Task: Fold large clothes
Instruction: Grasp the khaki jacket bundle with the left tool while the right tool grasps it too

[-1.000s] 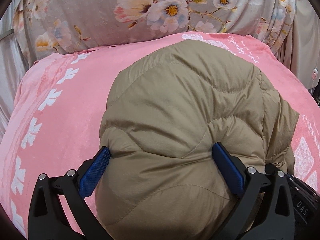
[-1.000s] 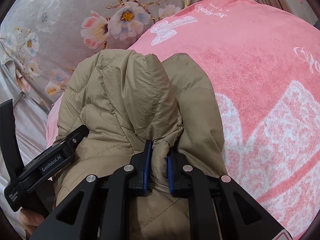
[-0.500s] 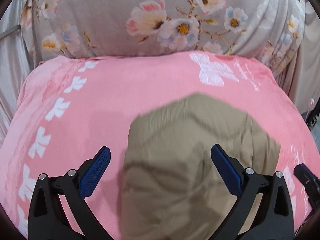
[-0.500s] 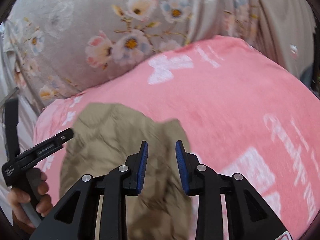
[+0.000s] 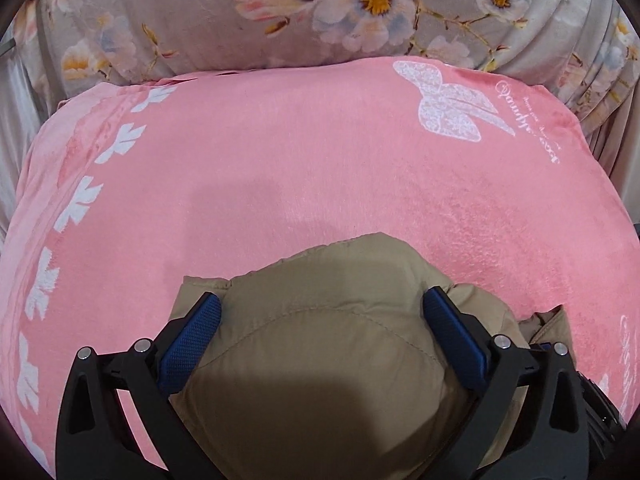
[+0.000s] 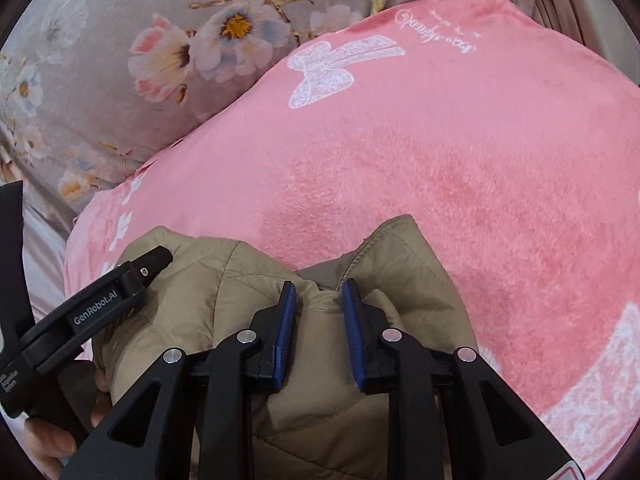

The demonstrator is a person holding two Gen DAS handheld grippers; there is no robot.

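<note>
Straddling folded tan jacket [image 5: 320, 360] bulk with wide-spread left gripper [image 5: 320, 320]; right gripper [image 6: 319, 320] narrowly parted, loosely bracketing its near-edge fold.

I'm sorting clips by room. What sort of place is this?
Most likely a bedroom: a tan quilted jacket lies on a plush pink blanket with white butterfly prints, and a grey floral bedsheet, perhaps over a pillow or bedding, bunches up behind it.
</note>
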